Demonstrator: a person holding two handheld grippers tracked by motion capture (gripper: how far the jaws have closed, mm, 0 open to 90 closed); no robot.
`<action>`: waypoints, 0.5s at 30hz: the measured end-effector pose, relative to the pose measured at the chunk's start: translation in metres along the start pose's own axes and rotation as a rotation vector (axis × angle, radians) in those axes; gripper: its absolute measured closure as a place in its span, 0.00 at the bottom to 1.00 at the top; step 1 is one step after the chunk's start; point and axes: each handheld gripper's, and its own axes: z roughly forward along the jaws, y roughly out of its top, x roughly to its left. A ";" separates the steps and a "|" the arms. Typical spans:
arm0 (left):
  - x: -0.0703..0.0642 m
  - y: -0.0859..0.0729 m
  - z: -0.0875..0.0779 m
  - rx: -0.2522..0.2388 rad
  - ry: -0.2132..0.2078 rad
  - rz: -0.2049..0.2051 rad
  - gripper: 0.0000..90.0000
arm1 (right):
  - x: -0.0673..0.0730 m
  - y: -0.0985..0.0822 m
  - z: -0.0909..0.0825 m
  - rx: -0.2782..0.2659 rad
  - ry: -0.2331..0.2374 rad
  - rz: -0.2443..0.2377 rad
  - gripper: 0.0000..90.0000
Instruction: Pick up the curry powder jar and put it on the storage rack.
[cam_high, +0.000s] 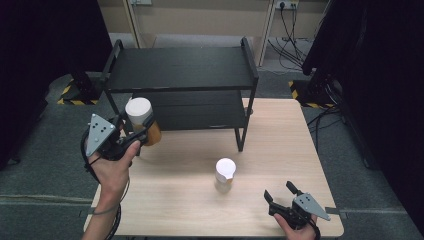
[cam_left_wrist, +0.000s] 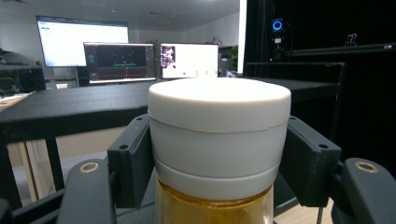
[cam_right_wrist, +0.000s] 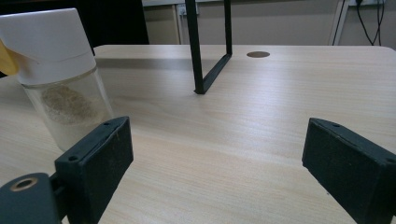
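Amber jar (cam_high: 142, 121) with a white lid sits clamped in the left claw (cam_high: 134, 134) above the desk's (cam_high: 280, 150) left edge; the right claw (cam_high: 281, 193), jaws apart, rests near the front right corner.

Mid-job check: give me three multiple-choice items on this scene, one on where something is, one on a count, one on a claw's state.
1. Where is the amber jar?
A. on the shelf's top
B. in the left claw, in front of the black shelf
C. lying on the floor

2. How many white-lidded jars are there?
A. one
B. two
C. four

3. The right claw is:
A. open, holding nothing
B. shut on a jar
C. shut on the shelf

Answers: 1 B, its jaws press the lid's sides; 2 B, the held one and the small jar on the table; 3 A, jaws apart over bare wood.
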 end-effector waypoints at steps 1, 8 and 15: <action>0.000 0.000 0.000 0.000 0.000 0.000 0.37 | 0.000 0.000 0.000 0.000 0.000 0.000 0.10; 0.003 0.013 0.001 -0.027 0.023 0.001 0.37 | 0.000 -0.001 0.000 -0.004 0.000 0.004 0.10; 0.008 0.026 0.001 -0.039 0.036 0.009 0.37 | 0.000 0.000 0.000 -0.001 0.000 0.005 0.10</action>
